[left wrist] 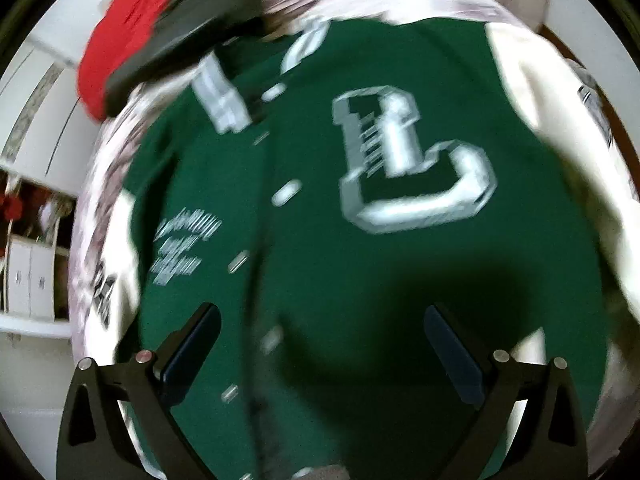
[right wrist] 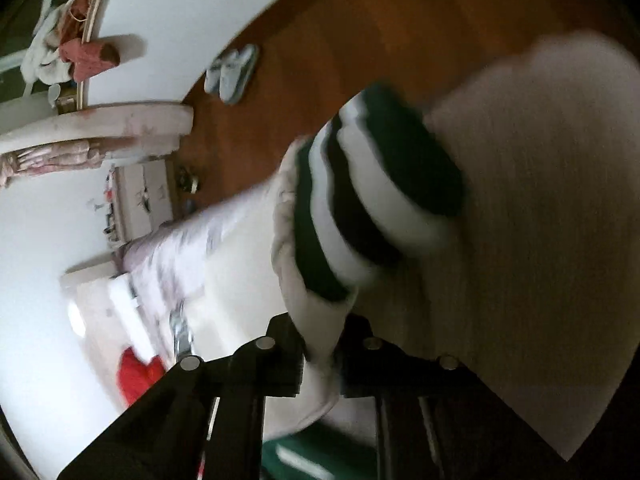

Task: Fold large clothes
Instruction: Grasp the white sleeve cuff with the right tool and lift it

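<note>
- We see the green varsity jacket (left wrist: 360,240) spread front-up over a pale patterned bed cover (left wrist: 104,184), filling the middle of the left wrist view, with the big letter patch (left wrist: 408,160) in the upper right of the green and the snap line running down the left of centre.
- We judge the fold barely begun: the body lies flat and open, and one cream sleeve (left wrist: 560,128) runs down the right edge of that frame.
- In the right wrist view we have a cream sleeve (right wrist: 540,200) lifted off the bed, its green-and-white striped cuff (right wrist: 376,196) at centre frame above the floor.
- The right gripper (right wrist: 320,360) at bottom centre is closed on cream fabric just below that cuff, so we take it the sleeve is being carried.
- The left gripper (left wrist: 320,344) sits at the bottom of its frame with fingers spread wide and nothing between them, over the jacket's lower front; whether it touches the cloth we cannot tell through the blur.
- Left to do, in our judgement: both sleeves in, then the body folded.
- Beyond it, a red garment (left wrist: 120,40) and a dark one (left wrist: 192,32) lie at upper left.
</note>
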`<state>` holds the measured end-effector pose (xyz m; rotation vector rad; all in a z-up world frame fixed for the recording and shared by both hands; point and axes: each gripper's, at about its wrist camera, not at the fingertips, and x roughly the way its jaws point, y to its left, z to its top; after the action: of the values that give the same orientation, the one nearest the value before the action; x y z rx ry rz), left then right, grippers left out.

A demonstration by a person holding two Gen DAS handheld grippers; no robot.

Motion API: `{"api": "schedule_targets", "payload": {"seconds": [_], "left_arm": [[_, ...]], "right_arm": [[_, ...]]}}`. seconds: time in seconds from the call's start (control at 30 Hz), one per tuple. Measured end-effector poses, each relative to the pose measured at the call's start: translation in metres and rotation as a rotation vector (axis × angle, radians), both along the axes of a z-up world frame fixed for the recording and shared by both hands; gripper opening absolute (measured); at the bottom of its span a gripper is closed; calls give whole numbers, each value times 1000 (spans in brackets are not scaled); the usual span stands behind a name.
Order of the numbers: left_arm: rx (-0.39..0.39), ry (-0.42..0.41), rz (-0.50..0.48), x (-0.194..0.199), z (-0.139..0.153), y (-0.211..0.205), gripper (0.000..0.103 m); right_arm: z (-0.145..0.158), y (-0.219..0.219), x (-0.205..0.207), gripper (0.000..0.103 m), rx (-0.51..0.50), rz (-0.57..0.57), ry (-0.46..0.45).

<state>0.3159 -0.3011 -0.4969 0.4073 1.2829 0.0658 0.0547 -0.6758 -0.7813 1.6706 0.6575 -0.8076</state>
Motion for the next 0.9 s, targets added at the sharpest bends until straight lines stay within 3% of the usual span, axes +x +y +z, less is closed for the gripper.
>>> {"api": "schedule_targets", "payload": {"seconds": [0.1, 0.27, 0.4, 0.47, 0.6, 0.7, 0.8, 0.9], "left_arm": [[-38, -19, -45, 31, -1, -38, 103], [-92, -26, -96, 82, -16, -87, 103], [-41, 77, -129, 114, -67, -110, 103], [-94, 93, -84, 122, -79, -104, 103], [-155, 83, -65, 120, -70, -91, 103], [-111, 37, -18, 108, -52, -64, 103], [-42, -34, 89, 97, -32, -5, 103], [15, -108, 204, 83, -15, 65, 103]], "right_arm": [[19, -65, 18, 8, -101, 23, 18], [78, -164, 97, 8, -312, 189, 29], [121, -193, 162, 8, -445, 299, 23], [141, -197, 179, 8, -473, 329, 5], [178, -171, 215, 8, -530, 400, -33], [208, -125, 239, 7, -573, 511, -45], [237, -57, 277, 7, -634, 670, -61], [255, 39, 314, 7, -694, 866, -78]]}}
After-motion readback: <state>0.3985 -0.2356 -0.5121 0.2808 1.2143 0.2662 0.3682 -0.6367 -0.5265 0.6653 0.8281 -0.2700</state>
